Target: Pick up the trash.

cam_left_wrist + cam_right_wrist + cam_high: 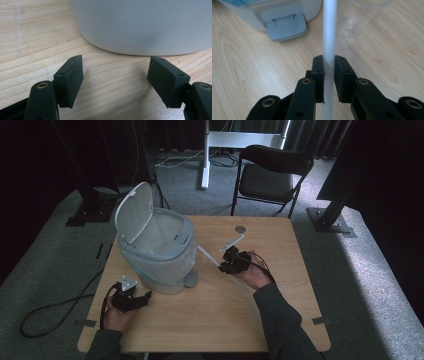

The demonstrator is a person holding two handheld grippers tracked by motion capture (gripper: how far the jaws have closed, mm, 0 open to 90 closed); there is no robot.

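The right tongs (328, 68) are pinching a long white stick (329, 32), their two pads pressed flat against either side of it, and in the high view the stick (209, 257) slants from that hand toward the grey pedal bin (165, 265) at the left side of the table (280, 320). The bin's lid (134, 211) stands open and a liner shows inside, so my guess is that the stick is bound for the bin. In the right gripper view the foot pedal (286, 30) and a clear plastic cup (359, 17) sit just beyond the stick, with the cup close on its right. The left tongs (115, 80) are spread wide with nothing between them, resting low on the table just near the bin's rounded wall (150, 27). To do this well, I would keep the pinch firm and near the stick's middle so that it cannot swing, lift it high enough to clear the rim, and steer the far end away from the cup, which looks light enough to topple at a touch. The left tongs could steady the bin's base if it begins to slide.
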